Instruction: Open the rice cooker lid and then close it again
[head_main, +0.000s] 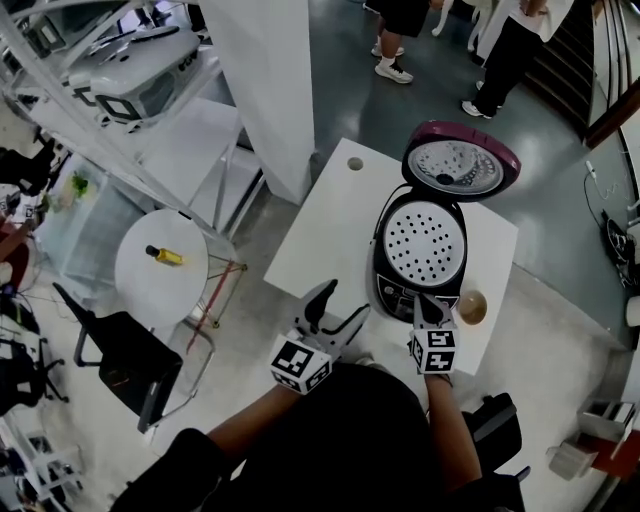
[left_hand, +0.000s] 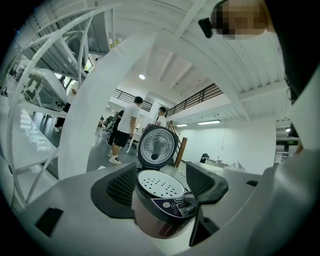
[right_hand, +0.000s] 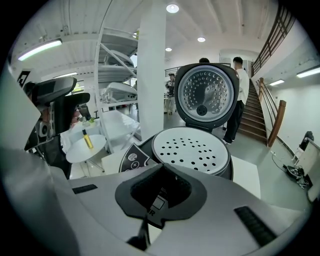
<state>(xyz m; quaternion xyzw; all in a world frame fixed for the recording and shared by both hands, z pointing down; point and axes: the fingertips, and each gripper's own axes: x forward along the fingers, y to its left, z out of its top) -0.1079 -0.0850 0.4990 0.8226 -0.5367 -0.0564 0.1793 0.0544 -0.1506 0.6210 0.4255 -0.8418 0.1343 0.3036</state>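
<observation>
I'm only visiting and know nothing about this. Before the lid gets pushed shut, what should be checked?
1. Lid fully up behind the pot: ok.
2. Perforated tray bare, nothing in the lid's path: ok.
3. Left gripper jaws apart, empty, free to reach the lid: ok.
4. Right gripper jaws together, holding nothing, low at the cooker's front: ok.
5. Right gripper clear of the control panel: cannot tell.
6. Rice cooker standing wholly on the table: ok.
</observation>
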